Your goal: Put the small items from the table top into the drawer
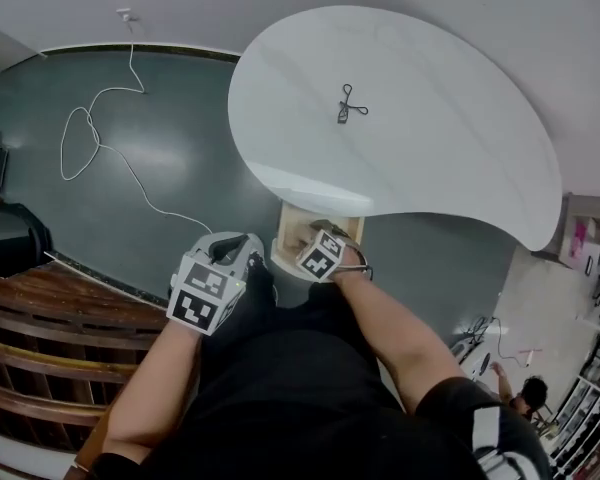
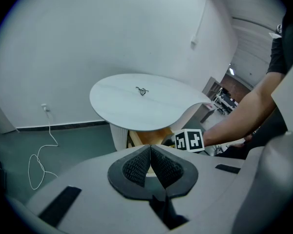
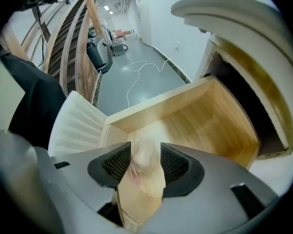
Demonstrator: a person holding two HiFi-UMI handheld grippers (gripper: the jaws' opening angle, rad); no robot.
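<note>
One item is in hand: a small clear packet (image 3: 145, 161) with a pink bit inside. It sits between the jaws of the right claw (image 3: 145, 146), low over the near end of the open drawer (image 3: 212, 113), by a corner. The jaws stand wide apart and the pads look just off the packet, so the claw reads as released, not clenched. Judging by that, the step is the drop-off.

To do it well:
- The operator should hold the jaws wide and lift straight up with no sideways drag. Thin wrap can cling to the ribbed pads and ride back out.
- The packet lies close to the drawer's front, so a swing toward the near side risks flicking it over the edge.
- The packet should be lying flat on the wood before the claw leaves.

The left claw (image 2: 150, 149) is clenched on nothing. It hangs over the person's lap, left of the drawer and apart from it, with no job in this step.

The likely next target is the small dark metal thing (image 1: 348, 105). It lies alone in the middle of the table (image 1: 450, 158), on the far side from the drawer. It looks thin and wiry, so it probably calls for a low pinch across its middle.
</note>
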